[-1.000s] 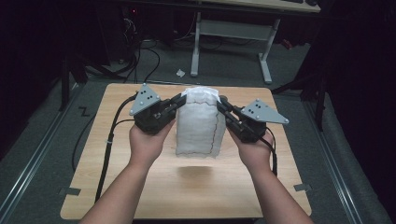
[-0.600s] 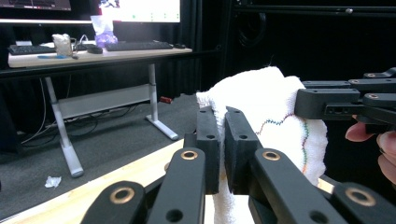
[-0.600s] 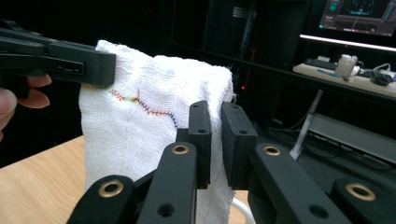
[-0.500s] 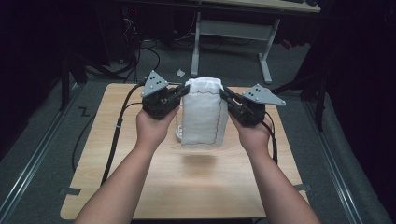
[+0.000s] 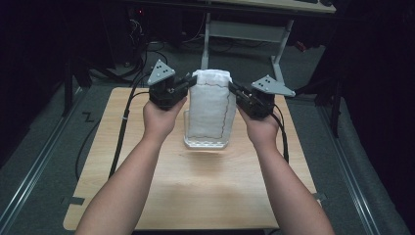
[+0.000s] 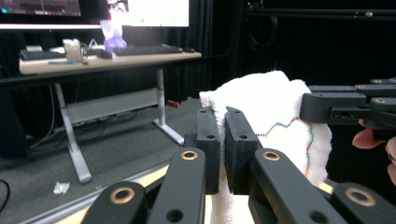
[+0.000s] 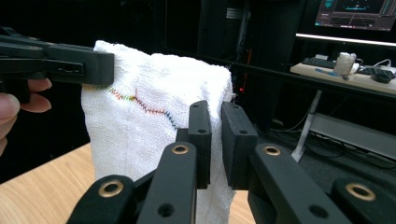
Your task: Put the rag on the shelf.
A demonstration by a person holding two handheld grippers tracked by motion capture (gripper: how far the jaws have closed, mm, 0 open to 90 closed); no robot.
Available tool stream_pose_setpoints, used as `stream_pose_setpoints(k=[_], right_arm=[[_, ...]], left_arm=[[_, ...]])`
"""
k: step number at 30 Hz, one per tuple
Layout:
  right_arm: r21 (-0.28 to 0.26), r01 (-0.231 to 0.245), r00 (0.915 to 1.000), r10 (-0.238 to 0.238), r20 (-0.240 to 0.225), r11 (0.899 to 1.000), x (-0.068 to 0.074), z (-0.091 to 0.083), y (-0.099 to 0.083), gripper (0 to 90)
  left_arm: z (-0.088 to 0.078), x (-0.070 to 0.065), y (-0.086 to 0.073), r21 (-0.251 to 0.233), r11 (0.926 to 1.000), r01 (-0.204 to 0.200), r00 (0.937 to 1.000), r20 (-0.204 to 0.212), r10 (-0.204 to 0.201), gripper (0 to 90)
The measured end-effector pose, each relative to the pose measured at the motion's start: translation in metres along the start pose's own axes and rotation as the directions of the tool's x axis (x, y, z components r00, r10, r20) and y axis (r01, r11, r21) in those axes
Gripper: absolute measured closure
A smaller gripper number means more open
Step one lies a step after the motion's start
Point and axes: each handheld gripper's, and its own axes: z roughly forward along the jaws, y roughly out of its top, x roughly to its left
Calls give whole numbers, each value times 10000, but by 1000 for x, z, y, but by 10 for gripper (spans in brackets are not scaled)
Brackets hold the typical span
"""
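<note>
One white towel [image 5: 211, 110] hangs between my two grippers above the table [image 5: 195, 196]. My left gripper [image 5: 188, 84] pinches one top corner, jaws narrow. My right gripper [image 5: 234, 89] pinches the other.

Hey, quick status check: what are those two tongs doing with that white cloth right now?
Left tongs shut on white towel, top left corner. Right tongs shut on top right corner. Towel hangs lifted above wooden table. Nothing in the way.

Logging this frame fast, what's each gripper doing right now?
Left gripper: shut on the white towel, top corner.
Right gripper: shut on the other top corner.
</note>
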Motion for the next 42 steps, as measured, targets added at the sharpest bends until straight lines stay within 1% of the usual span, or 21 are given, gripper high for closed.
stream_pose_setpoints(k=[3, 5, 7, 9, 12, 13, 15, 17, 19, 24, 26, 28, 29, 32, 36, 38, 40, 42], right_arm=[[-79, -84, 10000, 84, 4, 9999, -3, 5, 4, 833], [-83, -129, 9999, 129, 16, 9999, -5, 8, 6, 833], [-101, -145, 9999, 145, -14, 9998, -8, 13, 9, 833], [-17, -218, 9998, 218, 5, 9998, -11, 19, 10, 833], [113, -358, 9994, 358, 26, 9993, -17, 28, 10, 833], [190, -414, 9991, 413, 14, 9990, -19, 32, 10, 833], [296, -467, 9989, 466, 46, 9985, -22, 38, 10, 833], [438, -433, 9990, 429, 97, 9981, -25, 44, 8, 833], [595, -488, 9988, 484, 88, 9970, -29, 50, 7, 832], [942, -277, 9995, 261, 183, 9952, -34, 63, 2, 832], [1130, -266, 9995, 247, 184, 9932, -36, 70, -1, 832], [1314, -187, 9996, 157, 238, 9911, -37, 75, -5, 831], [1404, -242, 9994, 206, 267, 9898, -38, 78, -7, 830], [1697, -424, 9989, 380, 290, 9846, -41, 86, -15, 830], [2114, -401, 9990, 353, 265, 9766, -43, 94, -23, 829], [2315, -574, 9984, 557, 139, 9711, -46, 98, -27, 827], [2483, -675, 9976, 685, 47, 9663, -50, 102, -30, 823], [2594, -739, 9971, 763, 10, 9629, -51, 104, -32, 822]], left_arm=[[4, 5, 5, -62, 10000, 51, 10000, -32, -51, 859], [5, 8, 7, -197, 9997, 153, 9999, -32, -153, 859], [10, 12, 7, -133, 9998, 144, 9998, -143, -146, 859], [15, 15, 7, -103, 9999, 76, 9996, -262, -79, 858], [22, 21, 3, -170, 9997, 153, 9992, -374, -159, 858], [25, 23, 2, -158, 9998, 125, 9990, -437, -132, 858], [32, 27, 0, -16, 9999, 130, 9983, -576, -130, 858], [37, 31, -3, -43, 9997, 260, 9980, -569, -262, 857], [42, 35, -6, 40, 9993, 362, 9974, -621, -358, 857], [54, 44, -16, 324, 9983, 488, 9954, -838, -459, 856], [59, 48, -21, 520, 9972, 539, 9946, -919, -490, 855], [62, 51, -24, 671, 9958, 617, 9943, -909, -555, 854], [64, 52, -27, 783, 9953, 567, 9942, -957, -491, 854], [69, 56, -33, 1110, 9917, 644, 9934, -1020, -531, 852], [77, 60, -44, 1668, 9834, 712, 9926, -1095, -533, 851], [79, 61, -48, 1823, 9799, 816, 9920, -1101, -621, 850], [81, 62, -52, 2076, 9753, 757, 9921, -1139, -527, 850], [83, 63, -56, 2269, 9705, 811, 9917, -1160, -557, 850]])
